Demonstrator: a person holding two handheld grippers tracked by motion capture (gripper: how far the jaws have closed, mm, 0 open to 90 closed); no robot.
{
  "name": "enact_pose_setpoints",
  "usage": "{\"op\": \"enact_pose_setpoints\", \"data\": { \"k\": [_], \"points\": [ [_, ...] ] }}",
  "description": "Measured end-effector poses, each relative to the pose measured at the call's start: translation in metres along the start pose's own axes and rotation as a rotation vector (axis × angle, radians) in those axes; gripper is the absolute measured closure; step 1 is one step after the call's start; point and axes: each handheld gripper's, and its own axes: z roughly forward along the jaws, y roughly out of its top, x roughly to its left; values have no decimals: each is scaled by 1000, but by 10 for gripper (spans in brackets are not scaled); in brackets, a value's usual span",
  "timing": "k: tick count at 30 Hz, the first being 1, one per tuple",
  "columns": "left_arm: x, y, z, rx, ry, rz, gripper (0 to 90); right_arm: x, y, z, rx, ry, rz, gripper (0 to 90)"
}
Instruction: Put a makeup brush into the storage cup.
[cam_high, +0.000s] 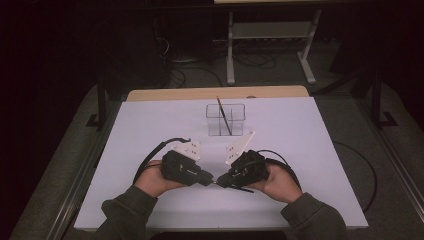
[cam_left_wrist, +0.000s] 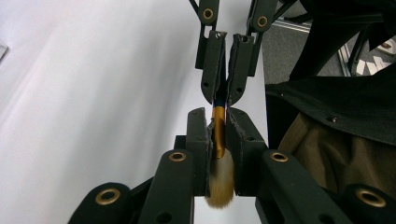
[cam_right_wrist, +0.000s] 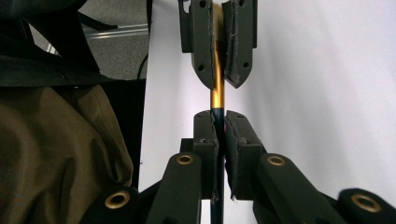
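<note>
Both grippers meet tip to tip low on white surface (cam_high: 150, 130), around 6 o'clock. Left gripper (cam_left_wrist: 218, 135) jaws clamped on brush (cam_left_wrist: 219, 154) ferrule; right gripper (cam_right_wrist: 218, 130) jaws clamped on its dark handle. Clear holder (cam_high: 225, 120) with pencil (cam_high: 223, 115) at 12 o'clock.

White table top (cam_high: 150, 130) with a wooden strip (cam_high: 215, 93) along its far edge. Grey carpet floor (cam_high: 280, 75) around it, black cables (cam_high: 250, 61) lying loose. White metal desk frame (cam_high: 270, 31) stands beyond. Room is dark at the back and left; light falls mainly on the table.
</note>
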Motion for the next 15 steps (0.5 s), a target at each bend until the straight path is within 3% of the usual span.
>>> {"op": "enact_pose_setpoints", "data": {
  "k": [6, 11, 15],
  "points": [
    [-2, 1, 0, 0, -11, 14, 827, 1, 0, 1, 3, 1, -16, 825],
    [-4, 5, -1, 26, -8, 41, 838, 1, 1, 2, 9, 11, -28, 809],
    [-6, 8, 0, 46, -2, 40, 839, 2, 2, 1, 25, 7, -26, 782]
  ]
}}
